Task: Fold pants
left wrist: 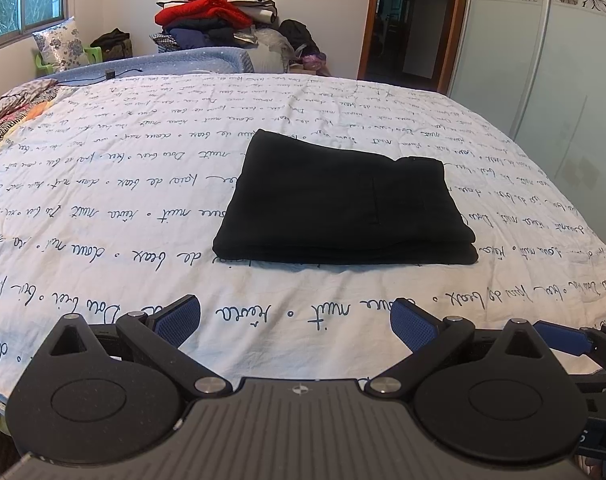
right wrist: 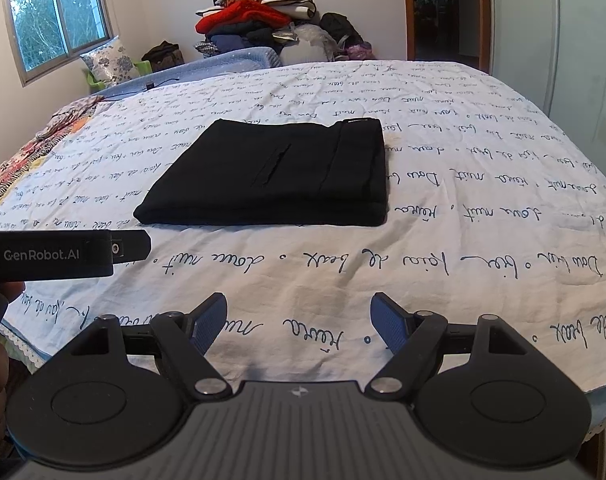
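1. My left hand-held gripper (left wrist: 295,322) sits at the bottom of its own view with its blue pads (left wrist: 179,320) spread wide, nothing between them, hovering above the bed sheet (left wrist: 103,208).
2. My right hand-held gripper (right wrist: 299,320) is likewise spread wide and empty at the bottom of its view, touching nothing.
3. The black pants (left wrist: 343,208) lie folded into a compact stack at the centre of each frame, flat on the script-printed sheet, well apart from both grippers.
4. In the right wrist view, the left gripper's black body enters from the left edge, just below the pants' near left corner.
5. A pile of clothes (right wrist: 259,12) stands at the top centre, beyond the bed.
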A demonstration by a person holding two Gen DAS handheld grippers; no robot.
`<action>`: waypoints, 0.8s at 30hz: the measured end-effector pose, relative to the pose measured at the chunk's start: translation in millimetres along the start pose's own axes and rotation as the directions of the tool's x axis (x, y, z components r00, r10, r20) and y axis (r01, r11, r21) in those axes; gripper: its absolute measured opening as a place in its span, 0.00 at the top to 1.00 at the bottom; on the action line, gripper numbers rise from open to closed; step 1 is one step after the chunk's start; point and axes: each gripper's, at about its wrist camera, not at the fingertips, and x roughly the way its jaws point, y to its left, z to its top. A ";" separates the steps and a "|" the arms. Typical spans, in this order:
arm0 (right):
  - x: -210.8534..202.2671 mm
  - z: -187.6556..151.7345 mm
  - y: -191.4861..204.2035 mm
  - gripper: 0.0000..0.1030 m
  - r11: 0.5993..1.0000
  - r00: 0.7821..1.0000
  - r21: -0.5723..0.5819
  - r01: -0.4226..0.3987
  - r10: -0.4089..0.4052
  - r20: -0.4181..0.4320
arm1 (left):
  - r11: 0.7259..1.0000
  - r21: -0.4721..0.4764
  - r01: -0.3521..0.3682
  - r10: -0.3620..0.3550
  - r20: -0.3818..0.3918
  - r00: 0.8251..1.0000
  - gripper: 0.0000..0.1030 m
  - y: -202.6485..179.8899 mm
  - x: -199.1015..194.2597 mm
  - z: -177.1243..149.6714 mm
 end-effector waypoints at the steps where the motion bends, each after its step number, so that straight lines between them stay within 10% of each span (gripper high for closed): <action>1: -0.3 0.3 -0.2 0.23 1.000 1.000 0.000 0.002 -0.002 0.002 | 1.000 0.000 0.000 0.000 0.000 1.000 0.01 -0.1 0.2 -0.2; 24: -1.7 22.6 -7.8 0.23 1.000 0.999 -0.002 0.021 -0.021 0.044 | 1.000 0.019 0.000 0.000 -0.011 1.000 0.01 -3.2 2.5 -3.1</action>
